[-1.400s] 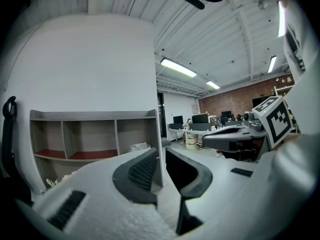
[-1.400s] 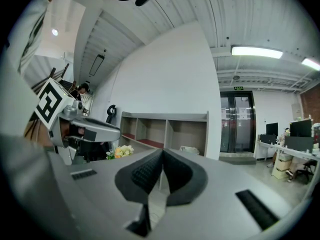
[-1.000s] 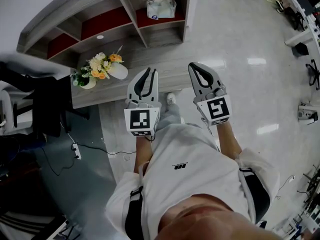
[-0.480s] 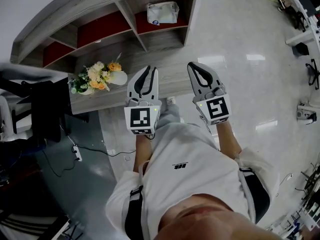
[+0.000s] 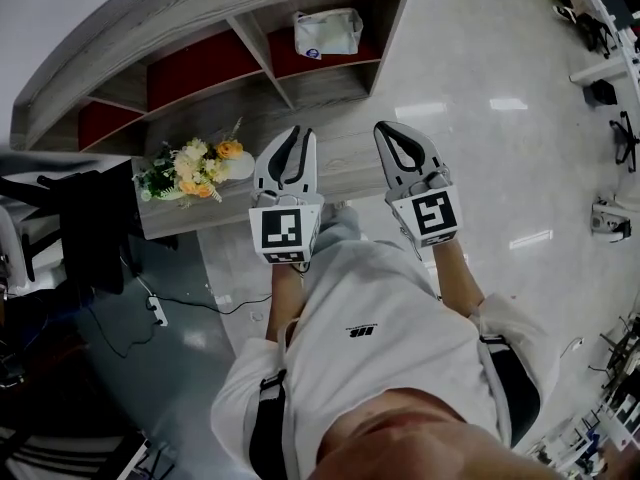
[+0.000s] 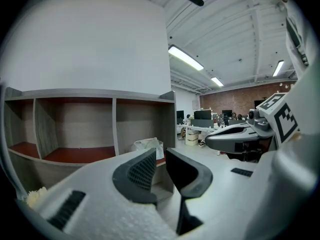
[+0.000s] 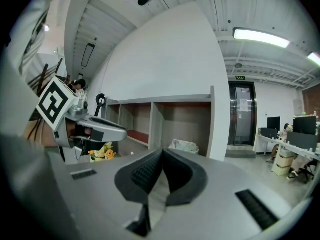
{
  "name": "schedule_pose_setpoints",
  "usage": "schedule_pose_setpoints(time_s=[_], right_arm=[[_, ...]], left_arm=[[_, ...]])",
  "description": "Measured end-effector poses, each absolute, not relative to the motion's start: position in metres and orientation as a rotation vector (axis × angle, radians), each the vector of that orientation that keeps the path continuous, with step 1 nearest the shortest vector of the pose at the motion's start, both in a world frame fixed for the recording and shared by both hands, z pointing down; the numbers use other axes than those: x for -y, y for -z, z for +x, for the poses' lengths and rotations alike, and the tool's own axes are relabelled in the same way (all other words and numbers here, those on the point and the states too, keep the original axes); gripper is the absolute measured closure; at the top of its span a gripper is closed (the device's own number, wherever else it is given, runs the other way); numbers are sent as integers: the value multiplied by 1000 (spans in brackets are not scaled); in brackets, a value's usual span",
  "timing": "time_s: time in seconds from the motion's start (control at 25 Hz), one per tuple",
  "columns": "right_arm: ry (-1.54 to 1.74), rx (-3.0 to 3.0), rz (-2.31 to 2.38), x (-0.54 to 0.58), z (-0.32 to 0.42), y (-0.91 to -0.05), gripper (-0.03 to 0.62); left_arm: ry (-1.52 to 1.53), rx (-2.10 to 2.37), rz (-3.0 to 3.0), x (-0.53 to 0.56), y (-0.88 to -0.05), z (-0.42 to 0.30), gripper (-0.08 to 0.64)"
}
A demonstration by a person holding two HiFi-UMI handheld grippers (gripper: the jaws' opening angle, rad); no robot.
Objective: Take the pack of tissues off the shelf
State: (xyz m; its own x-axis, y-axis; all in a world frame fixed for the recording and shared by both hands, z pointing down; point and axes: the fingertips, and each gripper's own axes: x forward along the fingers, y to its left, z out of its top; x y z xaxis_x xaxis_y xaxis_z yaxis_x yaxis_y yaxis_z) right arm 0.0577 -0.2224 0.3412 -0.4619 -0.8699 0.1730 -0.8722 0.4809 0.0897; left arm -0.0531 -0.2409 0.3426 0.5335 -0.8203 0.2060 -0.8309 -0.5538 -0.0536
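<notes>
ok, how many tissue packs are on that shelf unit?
1. The pack of tissues lies in the rightmost upper compartment of the shelf, on its red floor. The lower compartments are only partly in view, so another could be hidden there.

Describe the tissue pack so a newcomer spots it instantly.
Find the long grey wood shelf unit against the white wall. In its right-end cubby, on the red floor, sits the tissue pack: a white crinkly bundle with a blue mark, unlike the yellow flowers on the counter in front.
</notes>
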Motion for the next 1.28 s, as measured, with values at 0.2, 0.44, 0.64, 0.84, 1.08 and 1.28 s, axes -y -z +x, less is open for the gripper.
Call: schedule_pose_setpoints(time_s=[0.2,0.44,0.64,0.84,1.08,1.28], right_arm=[[-25,2515,1499,241,56,-346,566],[-48,2503,1489,262,48,-354,566],[-42,2501,1478,281,43,-358,566],[-75,2487,1493,295,43,-366,566],[-118,2475,1494,307,47,-377,566],[-139,2490,1473,318,50,-384,566]], left_arm=[[-324,1450,2696,262,-349,-54,486],[-332,1436,2689,286,-358,-55,486],[-345,1431,2684,307,-369,-50,486],[-359,1392,2677,324,-381,-41,486],[-370,1404,2636,341,-393,-34,486],[-380,1449,2592,356,-404,-32,486]])
